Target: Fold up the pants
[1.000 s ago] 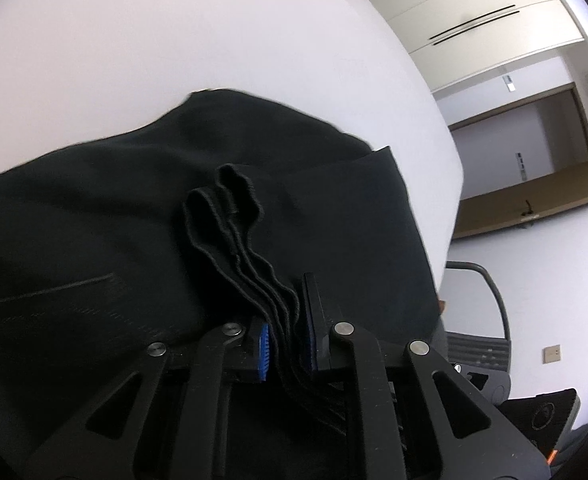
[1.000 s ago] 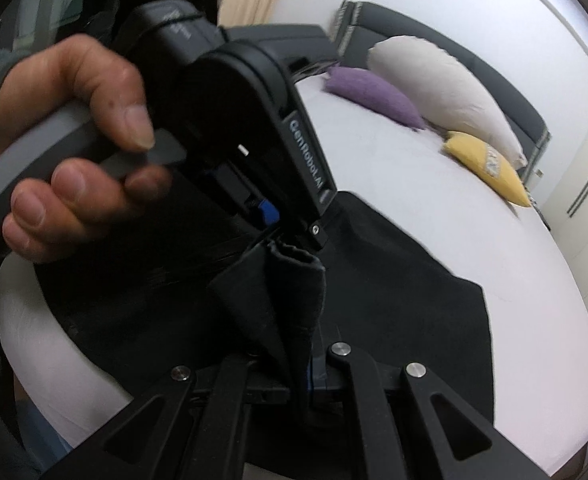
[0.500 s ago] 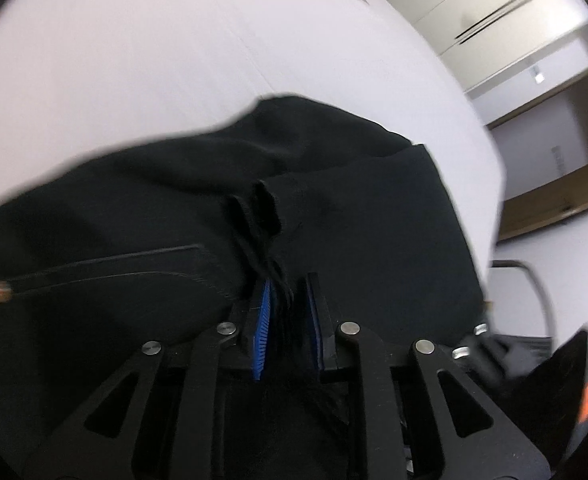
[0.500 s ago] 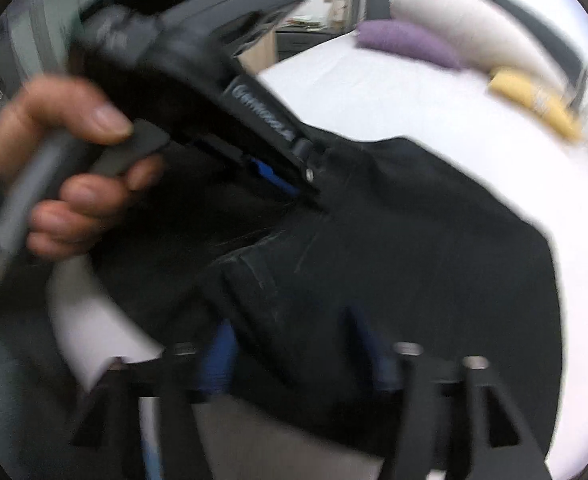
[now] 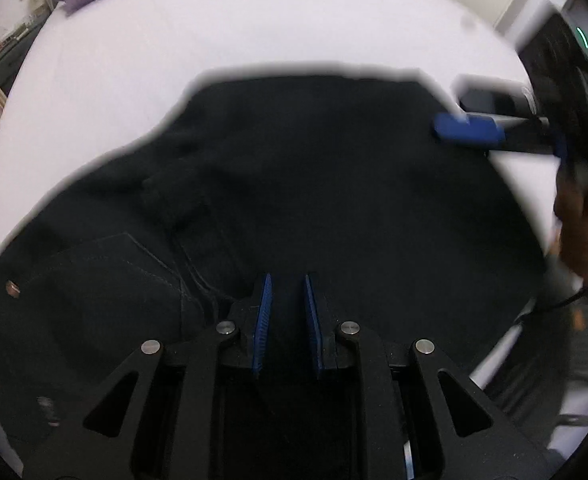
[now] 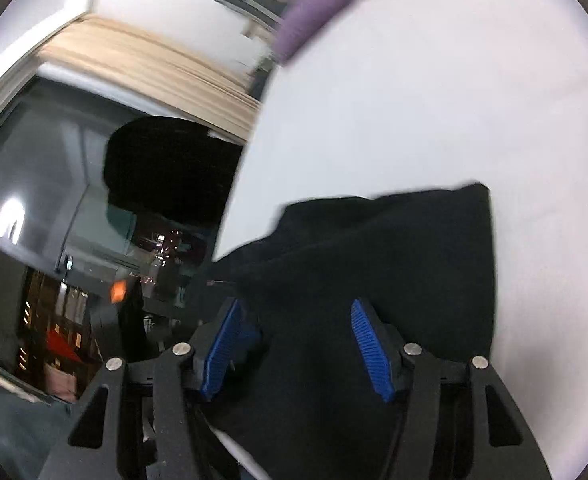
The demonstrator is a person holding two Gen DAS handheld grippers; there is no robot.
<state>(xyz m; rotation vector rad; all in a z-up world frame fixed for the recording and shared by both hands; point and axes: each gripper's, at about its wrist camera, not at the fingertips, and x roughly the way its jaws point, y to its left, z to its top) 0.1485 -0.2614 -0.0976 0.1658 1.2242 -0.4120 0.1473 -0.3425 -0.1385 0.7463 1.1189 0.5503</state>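
Risk one: left gripper (image 5: pixel 288 320) hangs low over the pants (image 5: pixel 333 184) with its blue pads a narrow gap apart. Only dark shows in the gap, so I cannot tell whether a layer is pinched or merely seen through it. If cloth is caught and the hand pulls away, the top layer would drag and the fold would skew.

Risk two: right gripper (image 6: pixel 297 344) is released. Its jaws have just been opening and stand wide, with black fabric lying under and between the pads but neither pad pressing on it. The freed layer could slump or spring back, since nothing pins it.

Risk three: in the right wrist view the near end of the garment reaches the side of the bed (image 5: pixel 174 60). A careless nudge could slide that end off.

Position: pants lie as a bunched, roughly flat dark mass on the white sheet, directly beneath and ahead of both claws. Pocket stitching and a rivet sit to the left of the left claw. The purple pillow (image 6: pixel 317 4) is well apart.
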